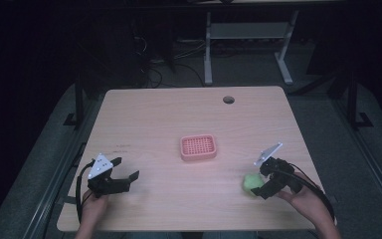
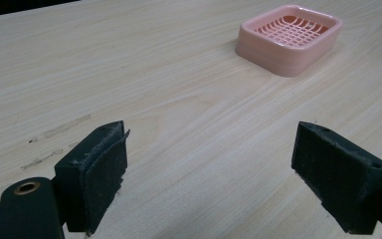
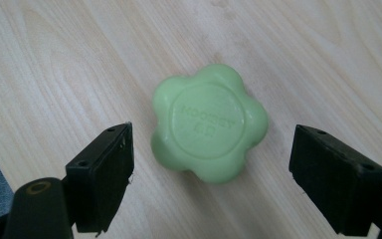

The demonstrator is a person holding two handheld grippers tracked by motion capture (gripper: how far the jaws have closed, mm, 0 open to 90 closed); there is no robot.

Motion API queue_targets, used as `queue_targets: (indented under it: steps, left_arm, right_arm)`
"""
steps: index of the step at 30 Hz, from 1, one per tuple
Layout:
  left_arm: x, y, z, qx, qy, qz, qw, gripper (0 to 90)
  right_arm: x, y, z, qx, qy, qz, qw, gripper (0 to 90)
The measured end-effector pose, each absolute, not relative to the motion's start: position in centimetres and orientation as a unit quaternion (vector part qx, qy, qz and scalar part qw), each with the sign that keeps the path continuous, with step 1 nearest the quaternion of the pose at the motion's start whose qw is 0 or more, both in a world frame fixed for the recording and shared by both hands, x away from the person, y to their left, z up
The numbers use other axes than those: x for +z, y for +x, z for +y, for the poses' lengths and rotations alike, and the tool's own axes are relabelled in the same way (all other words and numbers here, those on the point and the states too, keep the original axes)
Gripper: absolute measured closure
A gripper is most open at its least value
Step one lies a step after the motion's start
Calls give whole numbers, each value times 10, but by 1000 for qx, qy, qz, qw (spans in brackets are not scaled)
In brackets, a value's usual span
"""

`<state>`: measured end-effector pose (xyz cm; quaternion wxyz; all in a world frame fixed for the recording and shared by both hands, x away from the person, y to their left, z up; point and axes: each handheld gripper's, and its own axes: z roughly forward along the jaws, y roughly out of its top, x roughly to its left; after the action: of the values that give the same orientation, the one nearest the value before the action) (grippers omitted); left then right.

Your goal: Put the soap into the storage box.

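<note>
Right gripper (image 1: pixel 265 184) low over green soap (image 3: pixel 210 123) at table (image 1: pixel 169 114) near-right, jaws spread wide, either side, not touching. Left gripper (image 1: pixel 124 169) near-left, jaws apart, empty, aimed toward pink soap dish (image 1: pixel 198 147) at centre. Soap lettering unreadable; forearms cut off at bottom edge.

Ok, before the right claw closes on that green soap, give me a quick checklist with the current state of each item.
1. Right claw open wide enough for the green soap: ok, the jaws stand apart on either side of it.
2. Soap centred between the jaws: ok, roughly midway in the right gripper view.
3. Jaws low enough to catch the soap's sides: cannot tell.
4. Soap lying flat on the table: ok, stamped face up.
5. Pink soap dish unoccupied: ok, its grid shows bare.
6. Left claw out of the way: ok, open at the table's left side, holding nothing.
</note>
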<state>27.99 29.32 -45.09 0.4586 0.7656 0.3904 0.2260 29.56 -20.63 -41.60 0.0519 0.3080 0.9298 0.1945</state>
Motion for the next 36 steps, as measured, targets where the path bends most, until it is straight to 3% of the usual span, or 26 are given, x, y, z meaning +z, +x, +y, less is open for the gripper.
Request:
queue_targets:
  steps: [36]
  left_arm:
    - [-450, 280, 295, 226, 763, 391, 462, 141]
  right_arm:
    - [-445, 317, -183, 138, 297, 945, 25, 216]
